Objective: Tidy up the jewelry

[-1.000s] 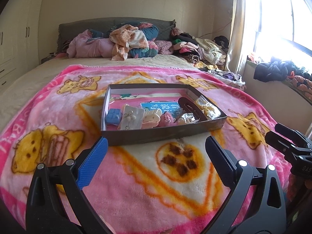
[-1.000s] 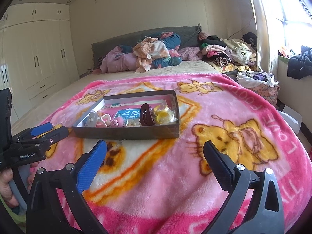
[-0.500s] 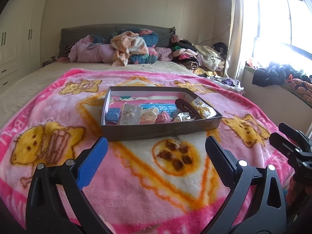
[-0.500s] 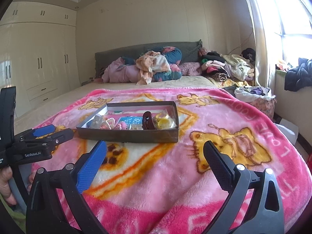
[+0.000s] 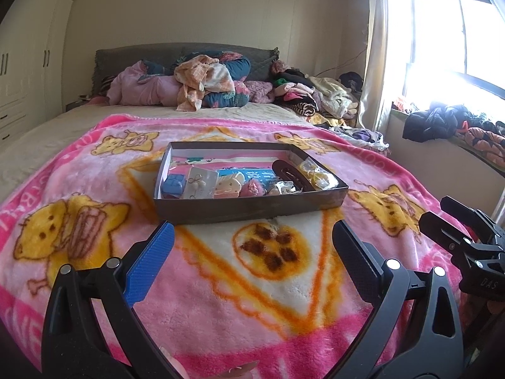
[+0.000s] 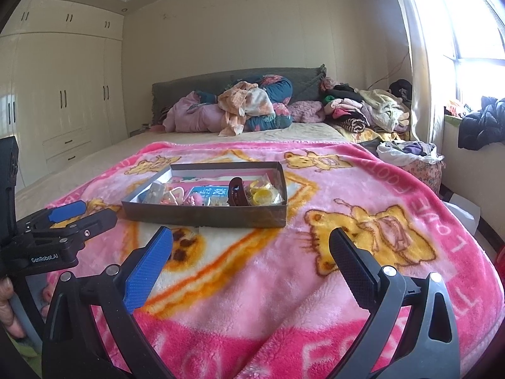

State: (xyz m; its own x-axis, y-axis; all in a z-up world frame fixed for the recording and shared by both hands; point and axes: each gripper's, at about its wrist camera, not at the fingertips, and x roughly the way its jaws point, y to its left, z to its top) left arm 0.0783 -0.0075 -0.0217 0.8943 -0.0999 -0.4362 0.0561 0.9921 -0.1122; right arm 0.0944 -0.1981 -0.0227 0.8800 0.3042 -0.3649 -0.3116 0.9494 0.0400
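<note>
Left gripper [image 5: 252,240] and right gripper [image 6: 251,246] both stand with fingers apart, holding nothing. A shallow box [image 5: 249,210] of trinkets sits on the pink blanket [image 5: 221,284], ahead of both.

A shallow dark cardboard tray [image 5: 252,210] lies flat on the pink blanket [image 5: 221,284]. Inside it: a brown hair clip [image 5: 288,173], a blue piece [image 5: 173,184], an earring card [image 5: 200,183] and yellow bagged items [image 5: 317,173].

Bed [image 6: 94,170] flanked by cream wardrobe [image 6: 63,101] left, bright window [image 5: 448,31] right; clothes [image 6: 363,107] piled against headboard [image 6: 195,90].
</note>
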